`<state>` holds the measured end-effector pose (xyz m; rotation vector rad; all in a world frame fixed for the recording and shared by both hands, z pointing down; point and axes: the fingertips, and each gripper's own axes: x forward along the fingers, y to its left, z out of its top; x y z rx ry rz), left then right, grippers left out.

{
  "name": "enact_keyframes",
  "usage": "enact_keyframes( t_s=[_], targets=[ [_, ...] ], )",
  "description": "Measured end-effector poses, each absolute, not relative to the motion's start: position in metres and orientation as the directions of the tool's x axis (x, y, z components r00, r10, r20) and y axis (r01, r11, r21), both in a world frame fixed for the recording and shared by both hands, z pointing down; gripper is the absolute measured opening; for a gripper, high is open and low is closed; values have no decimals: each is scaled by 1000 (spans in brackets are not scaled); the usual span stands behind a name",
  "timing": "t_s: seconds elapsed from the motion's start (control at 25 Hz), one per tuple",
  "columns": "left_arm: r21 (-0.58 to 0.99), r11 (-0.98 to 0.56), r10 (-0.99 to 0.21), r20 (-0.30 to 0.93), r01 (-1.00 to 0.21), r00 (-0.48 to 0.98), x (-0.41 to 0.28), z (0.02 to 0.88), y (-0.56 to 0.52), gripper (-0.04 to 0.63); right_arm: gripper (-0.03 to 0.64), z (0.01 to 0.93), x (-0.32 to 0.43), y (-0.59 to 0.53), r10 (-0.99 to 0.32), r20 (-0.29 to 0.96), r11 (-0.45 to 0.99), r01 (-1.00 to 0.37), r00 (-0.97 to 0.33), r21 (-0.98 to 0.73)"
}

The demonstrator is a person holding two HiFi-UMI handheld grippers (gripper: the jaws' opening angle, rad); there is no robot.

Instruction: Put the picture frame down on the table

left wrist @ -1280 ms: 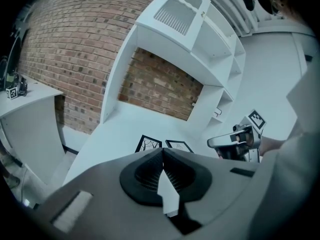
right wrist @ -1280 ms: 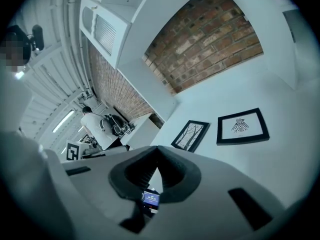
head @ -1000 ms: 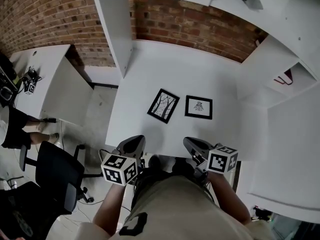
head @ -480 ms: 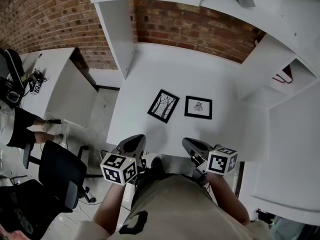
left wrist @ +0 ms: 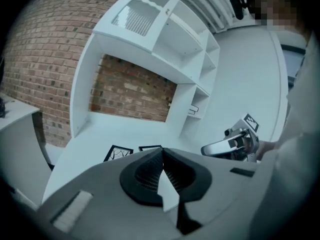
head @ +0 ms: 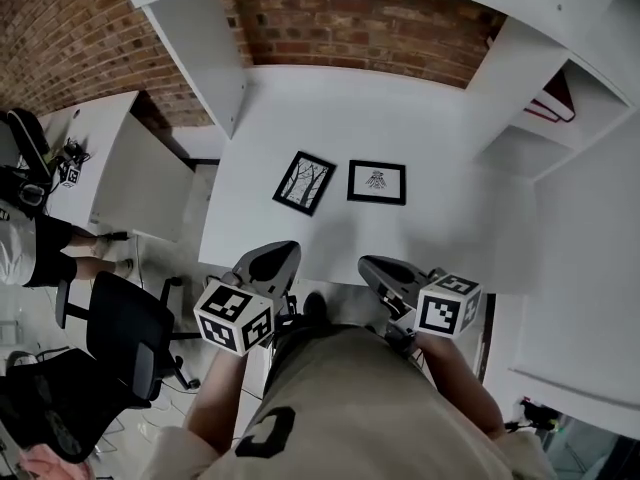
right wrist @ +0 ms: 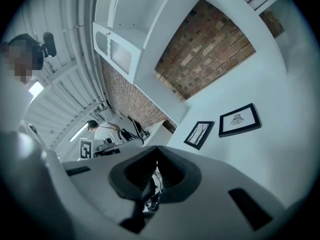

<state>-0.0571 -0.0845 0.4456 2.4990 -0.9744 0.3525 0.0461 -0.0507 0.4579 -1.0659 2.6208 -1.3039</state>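
Note:
Two black picture frames lie flat on the white table point(head: 420, 128), both clear of the grippers. One holds a tree drawing point(head: 304, 182) point(left wrist: 118, 153) point(right wrist: 198, 134). The other holds a small figure point(head: 377, 182) point(left wrist: 150, 148) point(right wrist: 240, 120). My left gripper point(head: 275, 256) point(left wrist: 161, 151) hovers at the table's near edge, close to my body, shut with nothing in it. My right gripper point(head: 372, 266) point(right wrist: 157, 149) hangs beside it, also shut and holding nothing. Each gripper sits well short of the frames.
White shelf units point(head: 560, 118) flank the table on the right, and a white panel point(head: 205, 58) stands at the left. A brick wall point(head: 350, 13) runs behind. A side desk point(head: 85, 158), a black office chair point(head: 125, 333) and a person point(head: 30, 248) are on the left.
The head view has shifted, so both frames and the table sit a little higher and further left in it. The grippers stay shut in about the same place by my body.

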Motion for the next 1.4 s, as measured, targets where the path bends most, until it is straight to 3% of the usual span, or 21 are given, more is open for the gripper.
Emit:
enact_keyframes(
  t_s=[1.04, 1.4],
  targets=[
    [289, -729, -472, 443, -620, 762, 32, 448, 18, 4, 5, 473, 111, 49, -547, 225, 417, -495, -807, -762],
    [295, -707, -476, 474, -642, 741, 28, 447, 61, 3, 5, 483, 92, 87, -450, 191, 429, -399, -872, -810]
  ],
)
